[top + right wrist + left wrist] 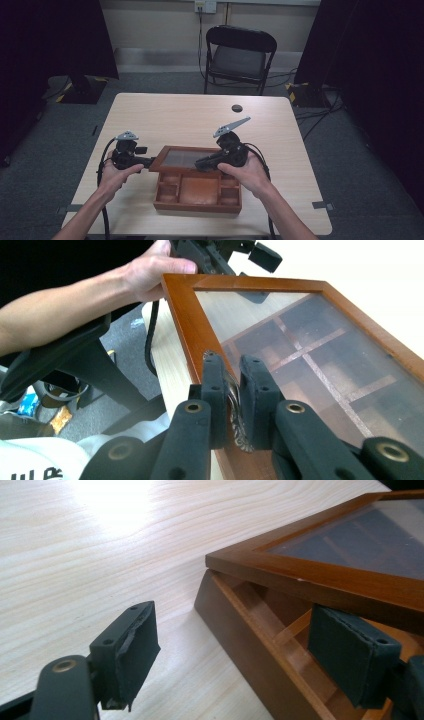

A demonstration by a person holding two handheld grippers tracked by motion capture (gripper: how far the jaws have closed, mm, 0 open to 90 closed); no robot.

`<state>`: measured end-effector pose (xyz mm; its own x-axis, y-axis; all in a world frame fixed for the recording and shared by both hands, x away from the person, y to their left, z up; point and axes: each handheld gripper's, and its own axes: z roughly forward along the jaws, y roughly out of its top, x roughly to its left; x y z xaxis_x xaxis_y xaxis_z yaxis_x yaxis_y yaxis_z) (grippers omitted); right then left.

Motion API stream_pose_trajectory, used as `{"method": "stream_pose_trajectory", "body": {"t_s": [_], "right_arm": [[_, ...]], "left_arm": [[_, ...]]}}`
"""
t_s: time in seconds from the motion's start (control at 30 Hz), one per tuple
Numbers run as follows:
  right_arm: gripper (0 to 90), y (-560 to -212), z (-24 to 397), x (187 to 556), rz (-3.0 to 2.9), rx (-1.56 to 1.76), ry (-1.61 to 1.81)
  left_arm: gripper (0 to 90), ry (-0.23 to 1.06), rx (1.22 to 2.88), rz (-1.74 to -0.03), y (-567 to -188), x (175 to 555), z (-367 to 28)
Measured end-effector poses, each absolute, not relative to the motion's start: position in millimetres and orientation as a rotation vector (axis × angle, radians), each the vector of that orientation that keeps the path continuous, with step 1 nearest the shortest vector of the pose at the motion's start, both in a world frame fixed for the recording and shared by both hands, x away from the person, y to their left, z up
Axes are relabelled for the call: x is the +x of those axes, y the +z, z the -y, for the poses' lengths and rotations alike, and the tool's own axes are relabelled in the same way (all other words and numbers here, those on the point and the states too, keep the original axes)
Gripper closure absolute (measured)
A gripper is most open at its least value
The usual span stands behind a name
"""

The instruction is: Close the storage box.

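While the wooden compartment box (198,192) stands near the front edge of the light wooden table (165,112), its glass-paned lid (187,159) is raised at an angle over the back part of the box. At the left side, the left gripper (145,162) is held in the person's left hand (114,175), just beside the left corner of the lid. Its jaws are apart and grasp nothing; in the left gripper view one pad is over the bare table and the other pad (350,650) is under the frame of the lid, above the compartments, and I cannot tell if it touches the wood. In the middle, the dividers of the box are visible through the glass. At the right side, the right gripper (202,163) in the right hand (246,172) is clenched on the small ornate metal handle (236,412) at the front edge of the lid, and so keeps the lid lifted. Farther back on the table lies a small dark round object (236,108), and behind the table stands a black folding chair (239,56).
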<state>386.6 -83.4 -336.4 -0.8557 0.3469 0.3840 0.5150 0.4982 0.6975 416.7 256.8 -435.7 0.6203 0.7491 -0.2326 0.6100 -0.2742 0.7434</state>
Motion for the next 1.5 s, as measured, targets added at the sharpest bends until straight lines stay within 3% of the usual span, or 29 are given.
{"method": "stream_pose_trajectory", "body": {"t_s": [1.5], "right_arm": [[82.4,-386.4,73.9,361.5,2.621,-0.659,-1.112]], "left_arm": [[21.1,0.248,1.945,-1.128,-432.5,421.6,-270.7]]}}
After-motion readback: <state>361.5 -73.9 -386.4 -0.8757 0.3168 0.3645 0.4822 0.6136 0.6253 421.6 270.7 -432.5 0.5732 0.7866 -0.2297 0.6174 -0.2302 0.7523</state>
